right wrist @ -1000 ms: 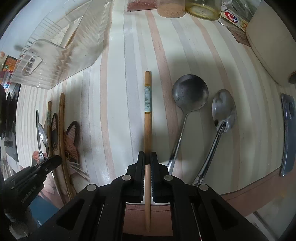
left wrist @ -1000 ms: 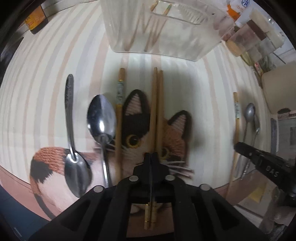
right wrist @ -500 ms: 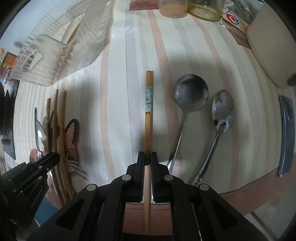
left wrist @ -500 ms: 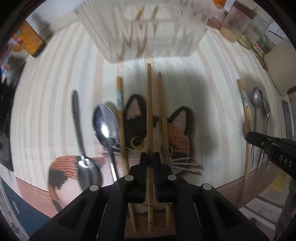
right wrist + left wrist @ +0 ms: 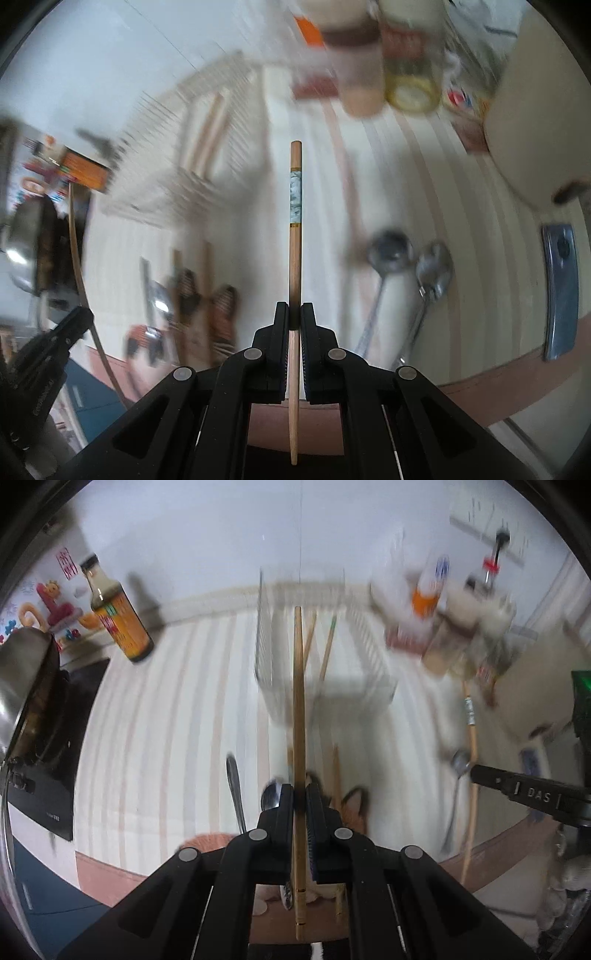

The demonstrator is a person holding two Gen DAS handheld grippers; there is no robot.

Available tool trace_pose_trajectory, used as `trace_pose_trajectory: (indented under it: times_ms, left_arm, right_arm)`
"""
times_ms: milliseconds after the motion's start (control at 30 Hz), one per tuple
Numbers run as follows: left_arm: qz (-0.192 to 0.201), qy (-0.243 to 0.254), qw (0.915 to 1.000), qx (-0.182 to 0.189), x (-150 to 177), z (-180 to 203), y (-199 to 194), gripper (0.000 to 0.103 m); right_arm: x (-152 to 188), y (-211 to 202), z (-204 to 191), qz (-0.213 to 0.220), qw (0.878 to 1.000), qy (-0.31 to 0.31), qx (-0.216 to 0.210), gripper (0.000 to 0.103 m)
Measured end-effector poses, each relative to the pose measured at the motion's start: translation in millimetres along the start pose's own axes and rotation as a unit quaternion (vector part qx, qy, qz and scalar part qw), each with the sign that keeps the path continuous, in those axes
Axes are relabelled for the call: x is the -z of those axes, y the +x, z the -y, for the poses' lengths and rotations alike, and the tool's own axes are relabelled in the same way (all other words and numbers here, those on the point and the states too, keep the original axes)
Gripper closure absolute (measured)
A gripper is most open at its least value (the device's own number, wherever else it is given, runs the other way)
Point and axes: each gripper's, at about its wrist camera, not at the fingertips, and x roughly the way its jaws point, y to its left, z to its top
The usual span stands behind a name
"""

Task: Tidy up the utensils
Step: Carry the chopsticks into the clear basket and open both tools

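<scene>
My left gripper (image 5: 300, 794) is shut on a plain wooden chopstick (image 5: 298, 709), lifted off the cat-pattern mat and pointing toward the clear plastic basket (image 5: 325, 672), which holds several chopsticks. My right gripper (image 5: 294, 314) is shut on a wooden chopstick with a marbled green band (image 5: 295, 206), raised above the striped cloth. Another plain chopstick (image 5: 336, 771) and two spoons (image 5: 234, 790) lie on the mat. Two spoons (image 5: 391, 251) lie on the cloth to the right of my right gripper. Both views are motion-blurred.
A sauce bottle (image 5: 118, 616) stands at the back left by a metal pot (image 5: 26, 686). Jars and bottles (image 5: 406, 74) crowd the back right. A blue flat object (image 5: 559, 291) lies at the right edge. The right gripper shows in the left wrist view (image 5: 524, 794).
Both grippers have lifted their chopsticks off the surface and tilted up, so the back wall and basket top now show. The second plain chopstick stayed on the mat.
</scene>
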Motion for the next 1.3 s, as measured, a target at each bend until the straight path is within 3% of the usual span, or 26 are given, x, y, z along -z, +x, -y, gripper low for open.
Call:
trace_pose_trajectory:
  times_ms: [200, 367, 500, 733, 800, 900, 967, 1067, 1133, 1200, 1267, 1300]
  left_arm:
    - [0.032, -0.036, 0.9971, 0.058, -70, -19, -19, 0.099]
    - [0.007, -0.062, 0.9938, 0.092, -145, -28, 14, 0.099]
    - [-0.022, -0.066, 0.9939, 0.085, -184, -30, 55, 0.099]
    - [-0.073, -0.065, 0.9927, 0.070, -207, -34, 106, 0.097]
    - [-0.067, -0.064, 0.9939, 0.061, -205, -36, 104, 0.097]
    - [-0.050, -0.061, 0.9960, 0.043, -200, -40, 90, 0.094]
    - [-0.036, -0.060, 0.9972, 0.027, -191, -45, 80, 0.088]
    - [-0.010, -0.065, 0.9979, 0.002, -172, -55, 64, 0.070]
    - [0.010, -0.075, 0.9970, -0.015, -155, -62, 52, 0.038]
    - [0.032, -0.082, 0.9957, -0.030, -134, -68, 41, 0.022]
    - [0.047, -0.085, 0.9942, -0.046, -113, -72, 34, 0.018]
    - [0.048, -0.082, 0.9940, -0.053, -102, -74, 33, 0.004]
  right_arm:
    - [-74, -36, -40, 0.029, 0.997, -0.017, -0.063, 0.097]
    - [-155, -24, -71, 0.040, 0.997, -0.011, -0.061, 0.097]
    - [-204, 2, -88, 0.036, 0.999, -0.008, -0.037, 0.097]
    - [-233, 60, -105, 0.003, 1.000, -0.022, -0.011, 0.096]
    - [-233, 69, -103, -0.012, 1.000, -0.016, -0.008, 0.095]
    - [-224, 64, -94, -0.001, 1.000, -0.013, -0.007, 0.084]
    - [-213, 54, -87, 0.015, 1.000, -0.017, 0.002, 0.079]
    - [-188, 36, -77, 0.036, 0.999, -0.025, 0.020, 0.076]
    - [-168, 26, -70, 0.049, 0.998, -0.019, 0.027, 0.065]
    - [-145, 17, -59, 0.061, 0.998, -0.014, 0.032, 0.054]
    - [-118, 17, -52, 0.066, 0.997, -0.011, 0.039, 0.049]
    - [-106, 19, -51, 0.062, 0.997, -0.010, 0.040, 0.048]
